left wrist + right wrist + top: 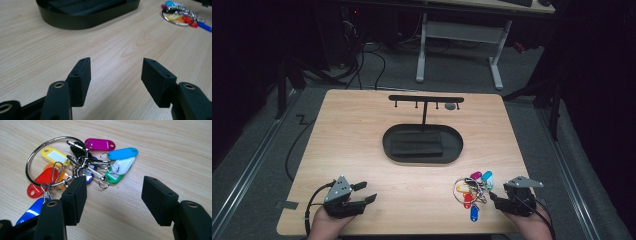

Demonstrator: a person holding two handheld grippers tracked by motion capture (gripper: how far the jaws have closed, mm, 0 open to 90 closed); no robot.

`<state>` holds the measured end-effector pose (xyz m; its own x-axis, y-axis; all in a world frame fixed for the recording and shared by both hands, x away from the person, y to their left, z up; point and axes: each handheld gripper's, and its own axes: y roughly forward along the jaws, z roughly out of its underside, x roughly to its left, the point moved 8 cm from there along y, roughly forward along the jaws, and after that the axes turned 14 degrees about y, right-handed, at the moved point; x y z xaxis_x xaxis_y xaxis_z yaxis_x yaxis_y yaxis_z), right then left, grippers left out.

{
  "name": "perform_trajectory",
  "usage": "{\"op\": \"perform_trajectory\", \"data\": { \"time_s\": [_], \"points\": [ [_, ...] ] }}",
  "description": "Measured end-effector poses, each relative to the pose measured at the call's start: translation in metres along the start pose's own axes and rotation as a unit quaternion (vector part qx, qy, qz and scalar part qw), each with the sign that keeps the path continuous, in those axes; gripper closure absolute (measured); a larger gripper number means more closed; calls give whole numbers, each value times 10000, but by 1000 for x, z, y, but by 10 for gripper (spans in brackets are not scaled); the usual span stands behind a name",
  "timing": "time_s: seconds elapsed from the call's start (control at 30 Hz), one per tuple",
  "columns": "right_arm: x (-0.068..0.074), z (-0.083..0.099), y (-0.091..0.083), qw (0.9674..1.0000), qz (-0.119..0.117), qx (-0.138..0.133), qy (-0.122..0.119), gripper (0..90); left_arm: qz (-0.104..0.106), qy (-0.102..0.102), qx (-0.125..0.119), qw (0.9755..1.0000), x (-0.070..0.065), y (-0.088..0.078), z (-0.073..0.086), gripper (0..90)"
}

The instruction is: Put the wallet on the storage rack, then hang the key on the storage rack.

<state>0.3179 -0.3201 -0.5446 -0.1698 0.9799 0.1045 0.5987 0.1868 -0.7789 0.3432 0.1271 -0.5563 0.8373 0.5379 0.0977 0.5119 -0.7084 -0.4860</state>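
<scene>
One bunch of key tags [473, 192] on a large ring lies at lower right of the high view, just beside the right gripper [495, 198], jaws spread and empty. The left gripper [364, 192] at lower left is likewise spread. One black oval tray [422, 156] and one hook rack [426, 99] stand mid-surface [352, 140]; the room is dark.

A laboratory recording station. A light wooden table [362, 130] stands on grey carpet [257, 150] in a darkened room, flanked by metal floor rails [247, 175]. Loose black cables [372, 60] trail across the floor (one runs under the table), and a white-legged desk [459, 35] stands behind.
</scene>
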Motion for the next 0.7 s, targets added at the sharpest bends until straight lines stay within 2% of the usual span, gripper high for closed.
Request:
{"op": "perform_trajectory", "data": {
  "time_s": [0.1, 0.2, 0.27, 0.43, 0.57, 0.7],
  "points": [
    [2, -3, 2, 9998, -63, 204, -58, 358, -12, -15, -19, 10000, 1, -1, -1, 405],
    [2, -5, 5, 9990, -6, 397, -211, 357, -91, 49, 33, 9999, 2, 0, 1, 371],
    [3, -7, 7, 9983, 15, 514, -282, 351, -110, -13, 34, 9999, 3, 0, 2, 352],
    [11, -17, 6, 9969, -90, 633, -461, 347, -200, -49, 94, 9997, 8, 0, 6, 330],
    [18, -22, 5, 9940, -70, 865, -665, 344, -179, -128, 170, 9996, 9, 2, 9, 320],
    [24, -22, 1, 9894, -76, 1131, -912, 337, -218, -7, 185, 9996, 5, 1, 7, 318]
  ]
}}
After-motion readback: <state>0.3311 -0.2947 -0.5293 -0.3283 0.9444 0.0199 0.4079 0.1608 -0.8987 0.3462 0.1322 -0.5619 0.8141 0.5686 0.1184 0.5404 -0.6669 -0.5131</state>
